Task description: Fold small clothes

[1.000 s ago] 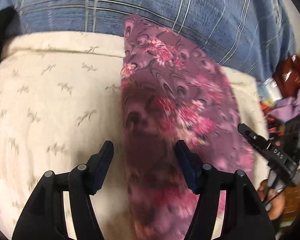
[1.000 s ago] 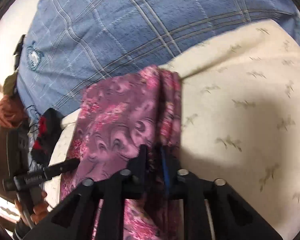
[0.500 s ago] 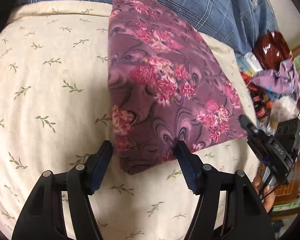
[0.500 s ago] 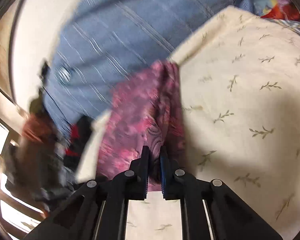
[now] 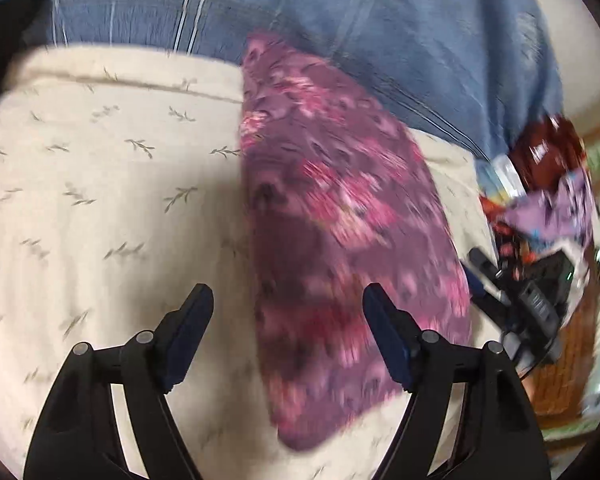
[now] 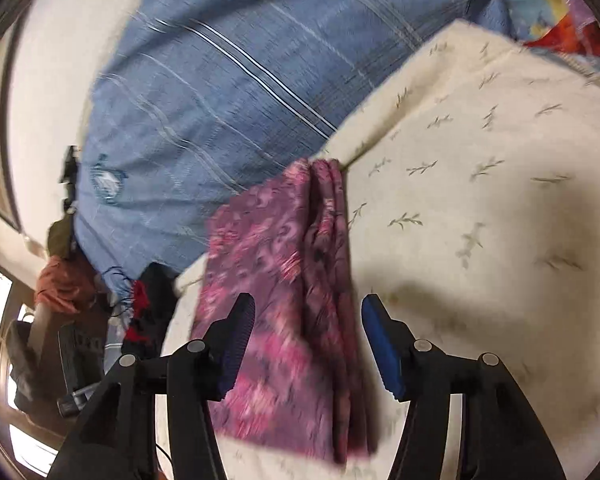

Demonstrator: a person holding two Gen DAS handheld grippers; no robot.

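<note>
A folded purple cloth with pink flowers [image 5: 340, 232] [image 6: 284, 292] lies on the cream bedspread with a leaf print [image 5: 100, 200] [image 6: 480, 208]. My left gripper [image 5: 288, 308] hovers over its near end, jaws opening wide, blue pads clear of the fabric. My right gripper [image 6: 306, 312] straddles the cloth's thick folded edge, jaws opening, pads not pressing on it. The right gripper [image 5: 516, 300] also shows at the right of the left wrist view. Both views are motion-blurred.
A person in a blue checked shirt [image 5: 340, 20] [image 6: 220, 100] stands close behind the bed edge. A heap of coloured clothes [image 5: 540, 200] lies at the right in the left wrist view. Dark items and wooden furniture [image 6: 60, 320] are at the left in the right wrist view.
My right gripper was shut on the cloth's folded edge and has let go, jaws now apart. The left gripper pulled back, then came in over the cloth again, and opened wider.
</note>
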